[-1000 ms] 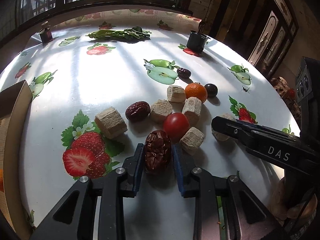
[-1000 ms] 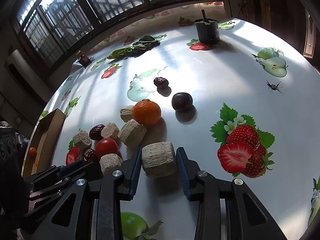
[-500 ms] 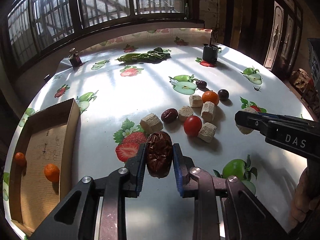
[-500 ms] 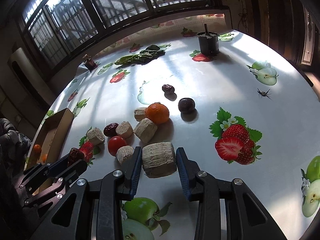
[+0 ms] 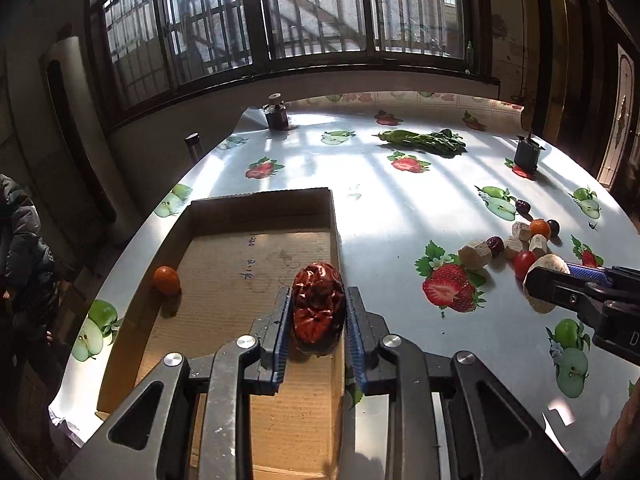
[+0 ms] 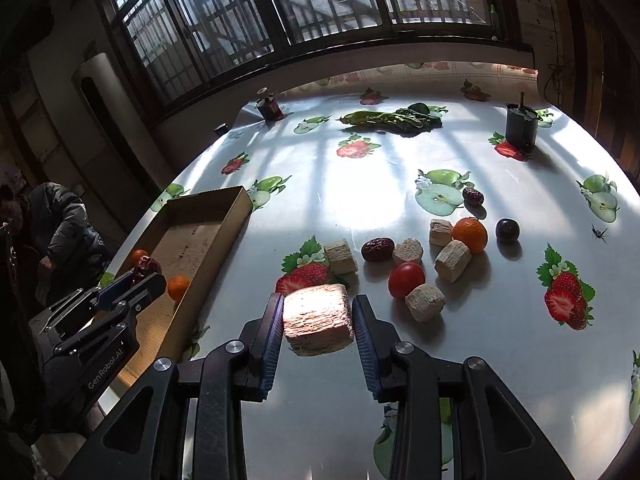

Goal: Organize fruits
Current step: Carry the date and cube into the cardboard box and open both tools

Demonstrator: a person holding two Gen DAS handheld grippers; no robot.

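My left gripper point(image 5: 318, 312) is shut on a wrinkled red date point(image 5: 318, 308) and holds it above the right part of a shallow cardboard box point(image 5: 256, 216). A small orange point(image 5: 167, 280) lies in the box. My right gripper point(image 6: 318, 320) is shut on a beige fibrous block point(image 6: 318, 318), held above the table. On the table lie a red tomato point(image 6: 406, 279), an orange point(image 6: 470, 234), a dark plum point(image 6: 507, 230), two more dates point(image 6: 377, 249) and several beige blocks point(image 6: 452, 260). The left gripper with its date point(image 6: 147, 267) also shows in the right wrist view.
The table has a white cloth printed with strawberries and apples point(image 6: 400, 184). A bunch of green leaves point(image 6: 392, 120), a dark cup point(image 6: 520, 124) and a small jar point(image 6: 269, 109) stand at the far side. A person in a dark jacket point(image 6: 64, 224) is at the left.
My left gripper has lifted the date off the table and carried it left over the cardboard box. My right gripper has lifted the beige block and moved it left.
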